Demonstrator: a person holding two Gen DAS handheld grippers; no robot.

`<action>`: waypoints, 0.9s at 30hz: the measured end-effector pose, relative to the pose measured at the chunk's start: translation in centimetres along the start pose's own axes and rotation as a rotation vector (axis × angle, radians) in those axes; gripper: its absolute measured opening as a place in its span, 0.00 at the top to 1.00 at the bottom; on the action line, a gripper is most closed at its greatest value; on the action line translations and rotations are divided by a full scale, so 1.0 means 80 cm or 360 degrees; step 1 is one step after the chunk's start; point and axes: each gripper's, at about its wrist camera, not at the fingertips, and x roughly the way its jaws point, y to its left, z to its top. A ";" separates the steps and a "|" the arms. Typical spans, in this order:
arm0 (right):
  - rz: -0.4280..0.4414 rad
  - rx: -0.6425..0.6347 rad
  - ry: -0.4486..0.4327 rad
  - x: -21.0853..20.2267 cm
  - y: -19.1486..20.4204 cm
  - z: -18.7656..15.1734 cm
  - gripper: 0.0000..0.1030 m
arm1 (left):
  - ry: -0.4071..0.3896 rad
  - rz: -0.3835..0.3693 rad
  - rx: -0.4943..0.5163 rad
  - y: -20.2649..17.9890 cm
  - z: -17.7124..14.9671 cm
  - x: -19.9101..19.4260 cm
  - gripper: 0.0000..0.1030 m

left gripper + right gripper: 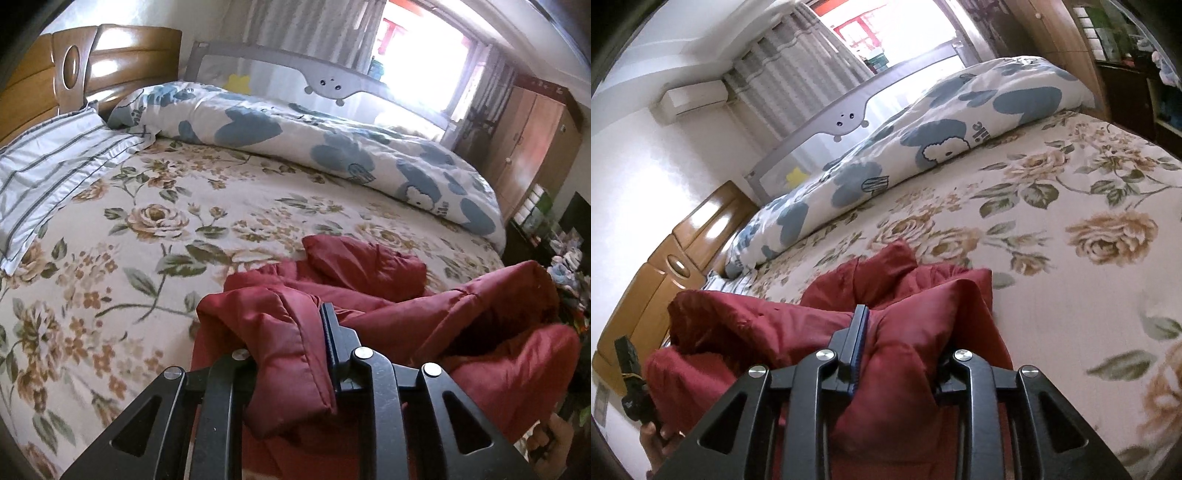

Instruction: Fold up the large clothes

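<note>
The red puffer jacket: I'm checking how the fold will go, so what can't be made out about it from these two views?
- Left wrist view: the left gripper covers the red puffer jacket at its grip; one finger is buried in fabric.
- Right wrist view: the right gripper hides the near part; the bottom edge cuts it off.
- Both views: bunched folds hide sleeves, zipper and overall layout.

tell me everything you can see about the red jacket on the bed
The red jacket is a dark red, puffy, quilted garment with a slightly shiny shell. It lies crumpled in bulging folds on the floral bedsheet, near the bed's edge. The left tongs pinch one padded fold and the right tongs pinch another, both raised a little. Sleeves, zipper and collar cannot be made out.
</note>
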 end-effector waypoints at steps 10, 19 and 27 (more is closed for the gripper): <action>-0.0151 0.0081 0.0046 0.096 -0.025 0.028 0.71 | 0.0015 0.0120 0.0015 -0.013 0.044 0.111 0.78; -0.0214 0.0118 0.0089 0.164 -0.051 0.028 0.71 | 0.0142 0.0225 -0.0033 0.002 0.056 0.232 0.77; -0.0276 0.0096 0.0109 0.217 -0.064 0.018 0.69 | 0.0200 0.0241 -0.0091 0.013 0.057 0.289 0.75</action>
